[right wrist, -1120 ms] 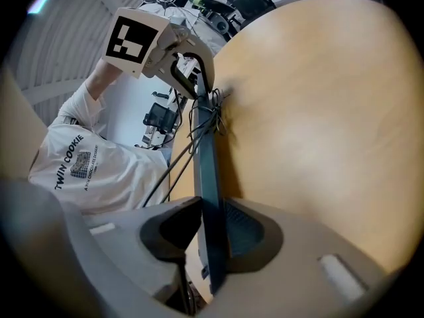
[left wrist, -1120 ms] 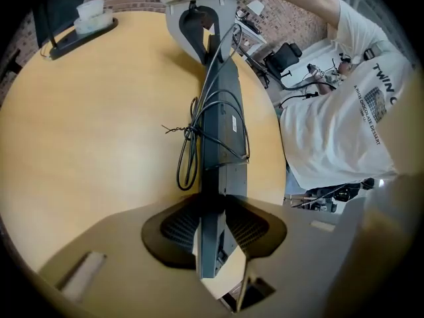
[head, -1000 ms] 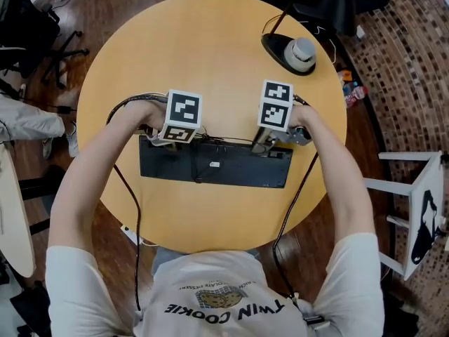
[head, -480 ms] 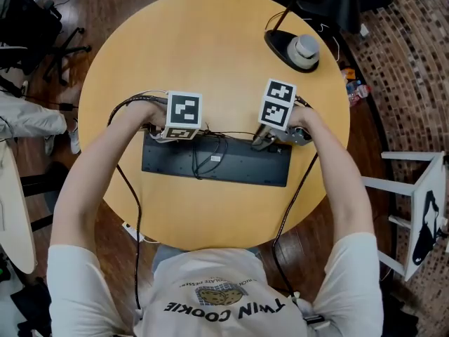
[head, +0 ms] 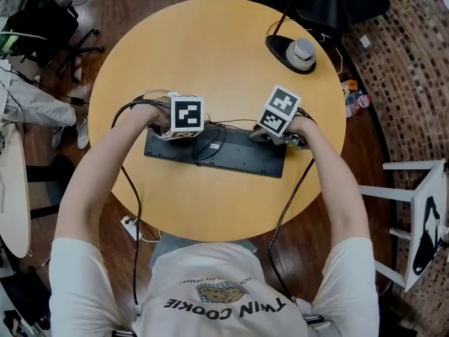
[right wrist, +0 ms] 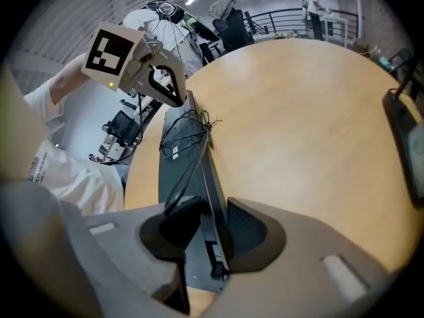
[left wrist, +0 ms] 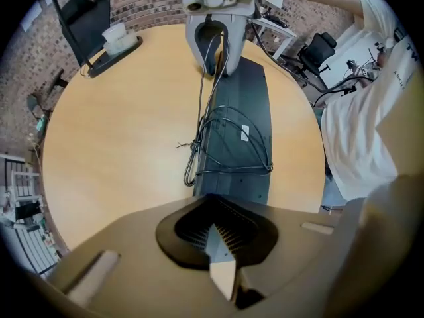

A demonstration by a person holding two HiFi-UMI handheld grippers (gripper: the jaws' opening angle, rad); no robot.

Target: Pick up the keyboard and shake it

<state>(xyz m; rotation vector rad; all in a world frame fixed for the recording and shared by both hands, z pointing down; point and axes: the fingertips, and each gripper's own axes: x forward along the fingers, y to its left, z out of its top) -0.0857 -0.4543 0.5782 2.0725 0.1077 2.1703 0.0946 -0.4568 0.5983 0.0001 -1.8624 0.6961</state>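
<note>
The black keyboard (head: 242,159) lies underside up on the round wooden table (head: 210,55), with its cable (head: 210,144) coiled on top. My right gripper (head: 272,137) is shut on the long far edge near the right end. In the right gripper view the edge of the keyboard (right wrist: 177,171) runs between the pads of the right gripper (right wrist: 213,238) and stands tilted. My left gripper (head: 168,133) is at the left end. Its jaws (left wrist: 222,260) are shut, with the end of the keyboard (left wrist: 242,98) just beyond them and nothing visible between them.
A black lamp base with a grey cap (head: 296,53) stands at the table's far right, its cord trailing off the edge. A white stool (head: 421,209) is on the floor to the right, and office chairs (head: 42,27) to the far left.
The right gripper has rolled over to the right. The keyboard has turned slightly, its right end now lower in the picture. Both hands have shifted a little to the right.
</note>
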